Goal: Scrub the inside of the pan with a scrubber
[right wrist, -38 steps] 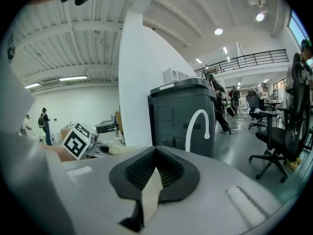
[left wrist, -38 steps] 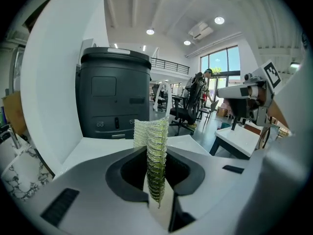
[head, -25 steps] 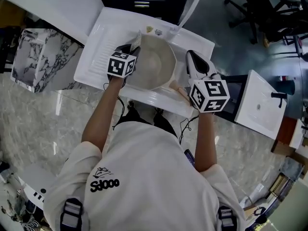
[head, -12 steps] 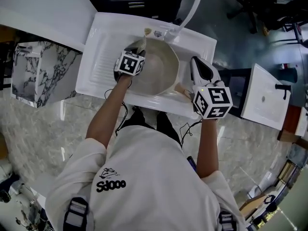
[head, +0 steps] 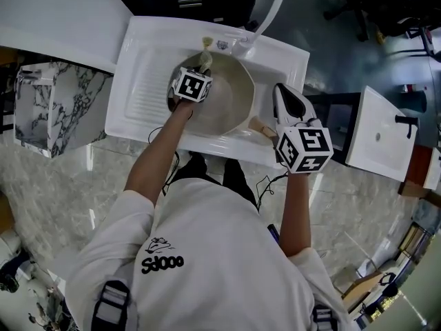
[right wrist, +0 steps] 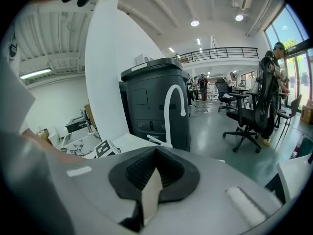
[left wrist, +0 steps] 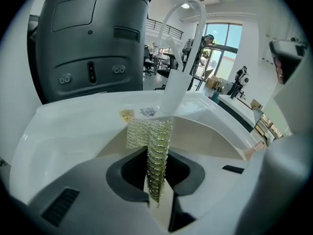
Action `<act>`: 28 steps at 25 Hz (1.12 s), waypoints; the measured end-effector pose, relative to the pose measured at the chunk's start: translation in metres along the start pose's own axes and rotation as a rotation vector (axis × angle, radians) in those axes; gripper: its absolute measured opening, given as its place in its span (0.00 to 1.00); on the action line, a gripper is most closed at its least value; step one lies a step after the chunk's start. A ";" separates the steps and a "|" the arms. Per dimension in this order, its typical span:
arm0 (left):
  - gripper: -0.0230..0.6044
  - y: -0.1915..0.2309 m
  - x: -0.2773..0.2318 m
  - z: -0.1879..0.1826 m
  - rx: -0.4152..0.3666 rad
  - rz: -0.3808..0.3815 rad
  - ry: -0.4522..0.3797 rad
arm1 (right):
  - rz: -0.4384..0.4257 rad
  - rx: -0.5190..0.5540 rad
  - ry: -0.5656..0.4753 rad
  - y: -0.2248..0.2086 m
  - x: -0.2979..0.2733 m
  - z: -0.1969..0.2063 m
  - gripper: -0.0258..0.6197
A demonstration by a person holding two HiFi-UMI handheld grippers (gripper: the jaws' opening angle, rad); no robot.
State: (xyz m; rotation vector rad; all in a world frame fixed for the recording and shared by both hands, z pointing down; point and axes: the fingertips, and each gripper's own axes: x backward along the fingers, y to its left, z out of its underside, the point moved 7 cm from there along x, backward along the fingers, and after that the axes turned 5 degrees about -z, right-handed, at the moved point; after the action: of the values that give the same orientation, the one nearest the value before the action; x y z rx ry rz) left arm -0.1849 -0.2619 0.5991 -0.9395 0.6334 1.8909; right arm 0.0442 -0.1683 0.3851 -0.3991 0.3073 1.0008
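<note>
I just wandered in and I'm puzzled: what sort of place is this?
Probably a large open lab hall with a mock kitchen station: a white moulded sink with drainboard, black swivel office chairs, a railed mezzanine.

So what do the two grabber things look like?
The left gripper and right gripper have white shells with black pads in the jaws. Each carries a white cube printed with black square markers. Thin black cables hang by the arms. The person wears a white short-sleeved T-shirt with black print.
</note>
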 end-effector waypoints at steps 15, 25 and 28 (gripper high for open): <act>0.14 -0.008 -0.050 -0.012 -0.012 0.025 0.055 | 0.069 -0.054 0.037 -0.020 0.012 0.020 0.05; 0.14 -0.025 -0.063 -0.014 -0.014 0.107 0.046 | 0.063 -0.050 0.061 -0.025 0.011 0.027 0.06; 0.14 -0.035 -0.065 -0.016 -0.037 0.145 0.036 | 0.059 -0.050 0.067 -0.024 0.011 0.029 0.05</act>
State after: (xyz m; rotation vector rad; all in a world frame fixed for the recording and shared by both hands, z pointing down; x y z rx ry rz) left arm -0.1286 -0.2898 0.6404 -0.9756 0.7062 2.0243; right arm 0.0724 -0.1575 0.4106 -0.4725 0.3565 1.0556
